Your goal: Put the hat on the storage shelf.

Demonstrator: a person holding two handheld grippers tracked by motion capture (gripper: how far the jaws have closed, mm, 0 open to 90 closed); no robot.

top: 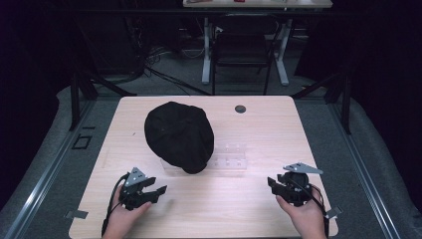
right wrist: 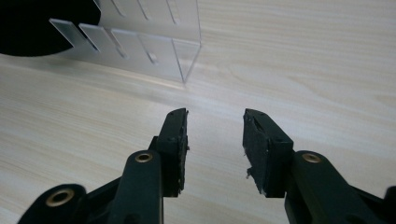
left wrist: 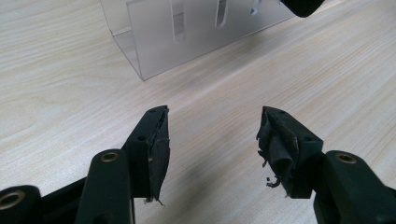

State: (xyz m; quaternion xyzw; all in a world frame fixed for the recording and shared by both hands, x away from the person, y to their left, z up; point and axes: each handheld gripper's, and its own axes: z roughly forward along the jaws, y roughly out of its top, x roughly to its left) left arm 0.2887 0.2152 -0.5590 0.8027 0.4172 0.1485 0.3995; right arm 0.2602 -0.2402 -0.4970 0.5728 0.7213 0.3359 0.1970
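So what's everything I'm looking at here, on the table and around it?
Cap: one, black, soft and flat, lying over the left end of the clear stand, mid-table.
Clear slotted stand: one, transparent plastic, on the table partly under the cap.
Table: one, light wood top, with a small dark round grommet near its far edge.
Chair: one, dark, on the floor beyond the table.
Far desk: one, pale top on white legs, at the back.
Left gripper: one, black, jaws open, held low near the front left.
Right gripper: one, black, jaws open, front right.
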